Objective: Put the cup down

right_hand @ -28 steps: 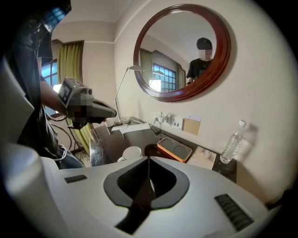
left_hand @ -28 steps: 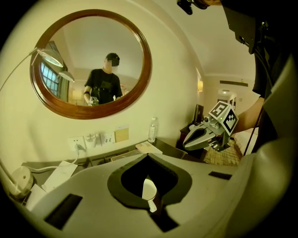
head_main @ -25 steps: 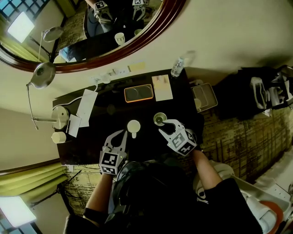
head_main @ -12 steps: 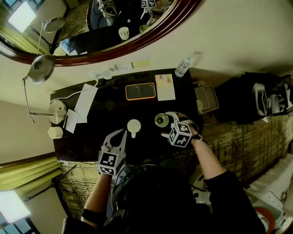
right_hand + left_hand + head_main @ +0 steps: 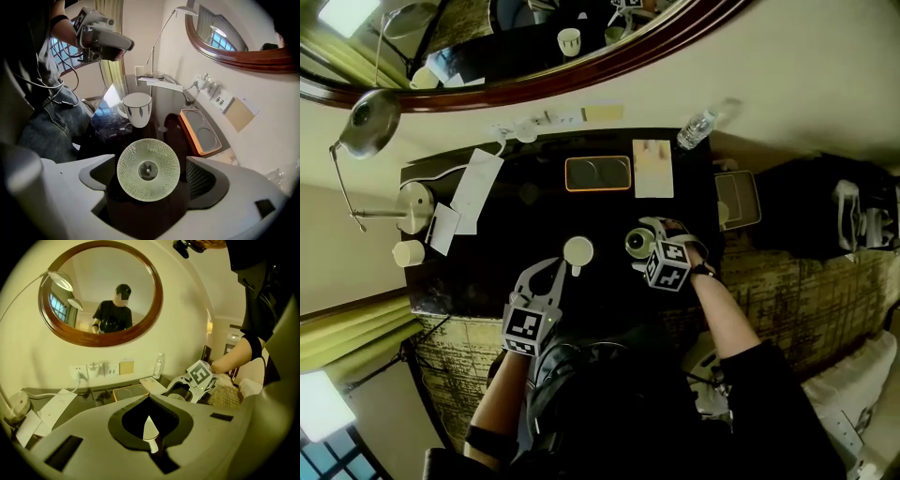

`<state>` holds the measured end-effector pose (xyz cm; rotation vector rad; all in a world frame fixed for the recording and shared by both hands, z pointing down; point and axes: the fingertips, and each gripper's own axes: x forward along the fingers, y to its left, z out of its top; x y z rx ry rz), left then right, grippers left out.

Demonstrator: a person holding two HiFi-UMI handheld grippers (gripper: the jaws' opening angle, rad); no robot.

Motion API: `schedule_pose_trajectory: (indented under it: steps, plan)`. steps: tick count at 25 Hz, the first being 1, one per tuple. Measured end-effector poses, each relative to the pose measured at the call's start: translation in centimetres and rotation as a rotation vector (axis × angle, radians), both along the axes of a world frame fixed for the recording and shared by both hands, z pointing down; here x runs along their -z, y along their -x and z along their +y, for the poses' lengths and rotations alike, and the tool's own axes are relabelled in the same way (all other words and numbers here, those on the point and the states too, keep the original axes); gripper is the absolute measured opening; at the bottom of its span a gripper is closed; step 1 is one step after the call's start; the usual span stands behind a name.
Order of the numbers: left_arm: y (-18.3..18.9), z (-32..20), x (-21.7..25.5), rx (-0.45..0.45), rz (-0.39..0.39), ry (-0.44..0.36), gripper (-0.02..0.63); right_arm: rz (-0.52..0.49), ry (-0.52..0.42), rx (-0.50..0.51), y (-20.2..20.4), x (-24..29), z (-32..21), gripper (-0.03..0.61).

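Left hand-held gripper (image 5: 550, 269): jaws together, nothing in them, over the glossy black tabletop (image 5: 478, 272) just short of the white ceramic mug (image 5: 577, 250). Right of the mug, the pale green dimpled glass cup (image 5: 148, 169) sits upright on the tabletop between the right hand-held gripper (image 5: 642, 246) jaws, which have just been opening and now stand wide apart, pads off the glass

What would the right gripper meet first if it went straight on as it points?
The right gripper would probably meet the green glass cup between its jaws, which have just been opening; the dark desk lies beneath.
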<state>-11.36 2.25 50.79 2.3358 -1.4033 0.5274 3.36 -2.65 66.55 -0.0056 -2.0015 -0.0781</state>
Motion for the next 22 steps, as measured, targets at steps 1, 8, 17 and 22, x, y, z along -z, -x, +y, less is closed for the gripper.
schedule_pose_trajectory:
  steps: [1,8,17,22]
  plan:
    - [0.1,-0.1,0.0,0.005,-0.001,-0.001,-0.014,0.004,0.000,0.013,0.2,-0.4,0.1,0.505]
    - [0.3,-0.4,-0.1,0.027,-0.009,-0.005,-0.014,0.006,0.008,0.058,0.7,-1.8,0.5,0.410]
    - [0.6,0.1,-1.1,0.040,-0.014,0.015,-0.014,-0.028,0.004,0.016,0.7,-1.2,-0.5,0.402]
    - [0.9,-0.2,-1.4,0.045,-0.019,0.016,-0.014,-0.080,-0.010,-0.042,1.6,0.2,-2.8,0.402]
